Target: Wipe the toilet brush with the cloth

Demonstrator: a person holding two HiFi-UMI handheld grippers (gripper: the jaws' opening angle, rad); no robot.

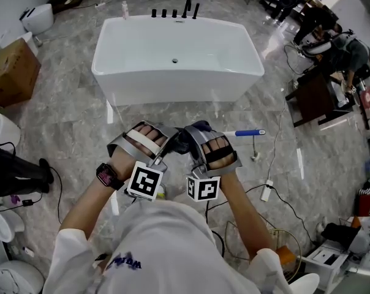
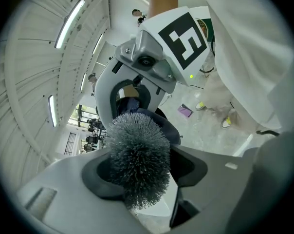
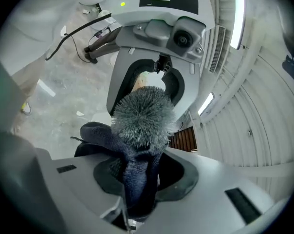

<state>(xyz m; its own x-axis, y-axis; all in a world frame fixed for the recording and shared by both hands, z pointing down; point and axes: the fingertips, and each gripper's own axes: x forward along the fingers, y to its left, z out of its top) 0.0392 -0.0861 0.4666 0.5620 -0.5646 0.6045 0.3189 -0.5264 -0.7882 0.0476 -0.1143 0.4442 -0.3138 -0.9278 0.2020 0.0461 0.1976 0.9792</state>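
Note:
My two grippers meet nose to nose in front of my chest in the head view. The left gripper (image 1: pixel 159 153) is shut on the toilet brush (image 2: pixel 137 165), whose grey bristle head fills the gap between its jaws (image 2: pixel 142 179). The right gripper (image 1: pixel 194 153) is shut on a dark blue cloth (image 3: pixel 135 179), which hangs out of its jaws (image 3: pixel 139 182) and wraps the lower side of the brush head (image 3: pixel 142 116). In the left gripper view the cloth (image 2: pixel 169 130) shows behind the bristles. A white and blue stick (image 1: pixel 246 132) pokes out to the right of the right gripper; whether it is the brush's handle I cannot tell.
A white bathtub (image 1: pixel 111 72) stands straight ahead on the marble floor. A cardboard box (image 1: pixel 13 72) and white toilets (image 1: pixel 1 130) are at the left. Cables and a plug strip (image 1: pixel 268 188) lie at the right, with people and desks (image 1: pixel 350 54) beyond.

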